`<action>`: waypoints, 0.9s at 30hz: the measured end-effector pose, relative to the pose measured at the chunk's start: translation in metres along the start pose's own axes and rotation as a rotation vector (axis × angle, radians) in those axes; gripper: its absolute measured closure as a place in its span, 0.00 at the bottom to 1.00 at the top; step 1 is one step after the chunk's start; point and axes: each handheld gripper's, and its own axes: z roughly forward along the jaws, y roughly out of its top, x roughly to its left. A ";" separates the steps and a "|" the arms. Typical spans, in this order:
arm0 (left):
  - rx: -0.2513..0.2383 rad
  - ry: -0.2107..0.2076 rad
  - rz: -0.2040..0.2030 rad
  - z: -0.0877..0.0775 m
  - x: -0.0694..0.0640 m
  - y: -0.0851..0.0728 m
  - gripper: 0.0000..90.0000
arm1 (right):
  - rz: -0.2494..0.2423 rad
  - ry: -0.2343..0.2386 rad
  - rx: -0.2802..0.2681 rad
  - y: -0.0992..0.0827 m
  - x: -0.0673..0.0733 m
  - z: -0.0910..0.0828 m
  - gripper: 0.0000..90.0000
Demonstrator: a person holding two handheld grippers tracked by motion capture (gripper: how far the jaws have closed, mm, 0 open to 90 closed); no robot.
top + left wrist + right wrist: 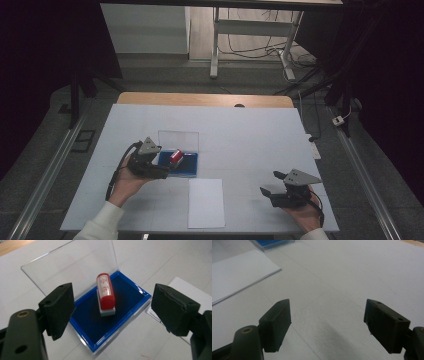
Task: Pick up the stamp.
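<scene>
Right claw [327, 322] jaws wide apart over white table [352, 280], paper sheet [237, 272] upper left, blue tray [272, 243] at top edge

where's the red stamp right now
The stamp lies on the blue ink pad in its open clear case, left of centre in the high view, just ahead of the open left claw.

The left gripper [161, 170] is held wide open beside the stamp [176, 157]; the right gripper [270, 185] is held open, well apart from it.

Upright clear lid [72, 263] walls off the stamp [106, 293] from behind.
</scene>
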 end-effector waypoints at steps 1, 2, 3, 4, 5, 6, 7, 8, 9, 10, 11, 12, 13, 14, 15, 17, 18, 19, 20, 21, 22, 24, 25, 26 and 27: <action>0.007 0.004 0.006 0.002 0.000 0.001 0.21 | 0.000 0.003 -0.001 0.000 0.000 0.000 0.24; 0.009 0.008 0.008 0.004 -0.001 0.002 0.21 | 0.000 0.001 -0.007 0.000 0.001 0.001 0.24; 0.015 0.009 0.014 0.005 -0.001 0.003 0.21 | -0.001 0.001 -0.006 0.000 0.001 0.001 0.24; 0.017 0.009 0.017 0.007 -0.001 0.004 0.21 | -0.003 0.001 -0.002 0.000 0.001 0.000 0.24; 0.021 0.008 0.018 0.009 -0.001 0.005 0.21 | -0.003 0.000 -0.003 0.000 0.001 0.000 0.24; 0.026 0.009 0.021 0.011 -0.001 0.006 0.21 | -0.001 0.003 -0.008 0.000 0.001 0.000 0.24; 0.029 0.009 0.021 0.013 -0.001 0.007 0.21 | -0.005 0.000 -0.002 0.000 0.000 -0.001 0.24; 0.034 0.008 0.023 0.015 0.000 0.007 0.21 | -0.005 0.000 -0.002 0.000 0.000 -0.001 0.24; 0.041 0.009 0.024 0.017 0.000 0.008 0.21 | -0.005 0.000 -0.001 0.000 0.000 -0.001 0.24; 0.044 0.006 0.025 0.019 0.001 0.008 0.21 | -0.005 0.000 0.000 0.000 0.000 0.000 0.24; 0.049 0.007 0.026 0.021 0.001 0.008 0.21 | -0.003 0.001 0.000 0.000 0.000 0.000 0.24; 0.052 0.007 0.026 0.023 0.001 0.009 0.21 | -0.003 0.001 0.000 0.000 0.000 0.000 0.24; 0.055 0.007 0.025 0.025 0.002 0.010 0.21 | -0.003 0.001 -0.001 0.000 0.000 0.000 0.24; 0.057 0.009 0.025 0.026 0.003 0.011 0.21 | -0.003 0.002 0.000 0.000 0.000 0.000 0.24; 0.058 0.010 0.025 0.028 0.003 0.012 0.22 | -0.001 0.002 0.000 0.000 0.000 0.000 0.24; 0.061 0.016 0.029 0.032 0.003 0.014 0.22 | -0.001 0.001 0.000 -0.001 0.000 0.000 0.24; 0.067 0.017 0.027 0.034 0.004 0.015 0.23 | 0.000 0.001 -0.002 -0.001 0.000 0.000 0.24; 0.072 0.019 0.026 0.036 0.004 0.016 0.23 | 0.002 0.001 0.001 -0.001 0.001 0.000 0.24; 0.077 0.022 0.026 0.038 0.004 0.016 0.24 | 0.000 0.000 0.000 -0.001 0.000 0.000 0.24; 0.083 0.028 0.023 0.040 0.005 0.017 0.24 | 0.000 -0.002 0.003 -0.001 0.000 0.000 0.24; 0.086 0.027 0.022 0.042 0.006 0.017 0.25 | 0.000 -0.003 0.003 -0.001 0.000 0.001 0.24; 0.091 0.030 0.016 0.045 0.007 0.016 0.27 | 0.001 -0.002 0.005 -0.001 0.000 0.001 0.24; 0.094 0.030 0.014 0.047 0.007 0.016 0.28 | 0.000 -0.002 0.006 -0.001 0.000 0.001 0.24; 0.097 0.030 0.016 0.048 0.008 0.015 0.30 | -0.002 -0.010 0.010 -0.001 0.000 0.001 0.24; 0.099 0.031 0.014 0.048 0.008 0.015 0.34 | -0.005 -0.009 0.011 -0.002 0.000 0.001 0.24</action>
